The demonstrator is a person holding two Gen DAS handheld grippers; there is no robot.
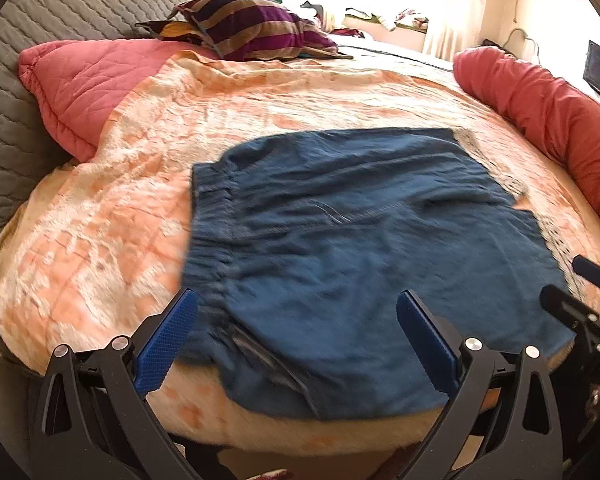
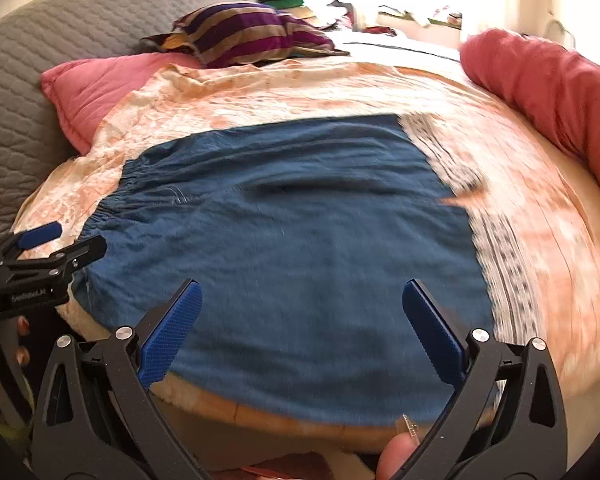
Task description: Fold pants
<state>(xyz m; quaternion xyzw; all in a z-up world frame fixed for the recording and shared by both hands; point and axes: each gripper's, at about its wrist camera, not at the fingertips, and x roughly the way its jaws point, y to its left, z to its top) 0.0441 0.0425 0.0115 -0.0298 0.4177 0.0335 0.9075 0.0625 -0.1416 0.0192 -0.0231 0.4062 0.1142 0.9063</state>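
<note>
Blue pants (image 1: 340, 240) lie folded flat on the peach patterned bedspread (image 1: 120, 208), elastic waistband to the left, a patterned hem trim (image 2: 500, 248) along the right edge. They also show in the right wrist view (image 2: 292, 240). My left gripper (image 1: 296, 304) is open and empty, hovering over the near left part of the pants by the waistband. My right gripper (image 2: 300, 292) is open and empty over the near edge of the pants. Each gripper shows at the edge of the other's view: the right gripper (image 1: 580, 292) and the left gripper (image 2: 60, 244).
A pink quilted pillow (image 1: 80, 80) and a striped purple cushion (image 1: 252, 28) lie at the back left against a grey quilted headboard (image 1: 28, 40). A red bolster (image 1: 548, 104) runs along the right side. Clutter sits by the bright window beyond.
</note>
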